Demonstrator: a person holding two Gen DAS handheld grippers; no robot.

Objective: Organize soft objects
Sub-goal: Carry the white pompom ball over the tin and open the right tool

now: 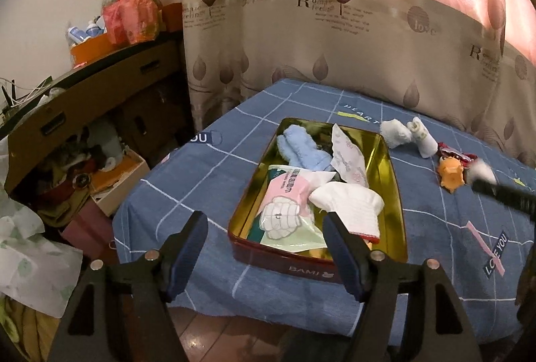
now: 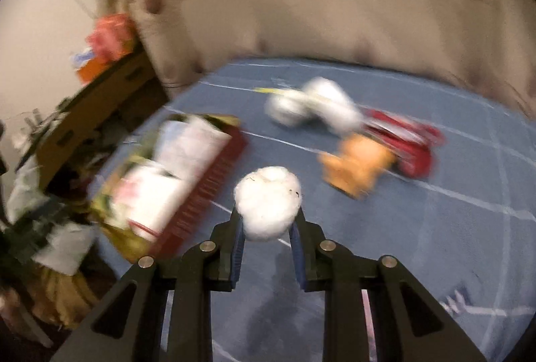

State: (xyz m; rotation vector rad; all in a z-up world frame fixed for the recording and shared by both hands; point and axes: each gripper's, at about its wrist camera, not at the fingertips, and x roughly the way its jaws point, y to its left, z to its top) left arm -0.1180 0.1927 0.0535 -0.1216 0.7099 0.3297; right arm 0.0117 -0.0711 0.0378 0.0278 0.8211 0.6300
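A red tin (image 1: 315,268) with a gold inside stands on the blue checked cloth (image 1: 187,181). It holds a light blue glove (image 1: 301,147), a white glove (image 1: 348,204) and soft packets (image 1: 288,201). My left gripper (image 1: 264,228) is open and empty, just short of the tin's near end. My right gripper (image 2: 268,214) is shut on a white fluffy ball (image 2: 268,201) and holds it above the cloth, right of the tin (image 2: 207,187). It shows blurred in the left wrist view (image 1: 482,174). White rolled socks (image 1: 408,134), an orange toy (image 1: 452,174) and a red item (image 2: 405,140) lie on the cloth.
A patterned curtain (image 1: 335,26) hangs behind the table. Left of the table stand cardboard boxes (image 1: 83,114) full of clutter and an orange box (image 1: 90,50) with a red bag on top. The wooden floor (image 1: 214,338) shows below the cloth's near edge.
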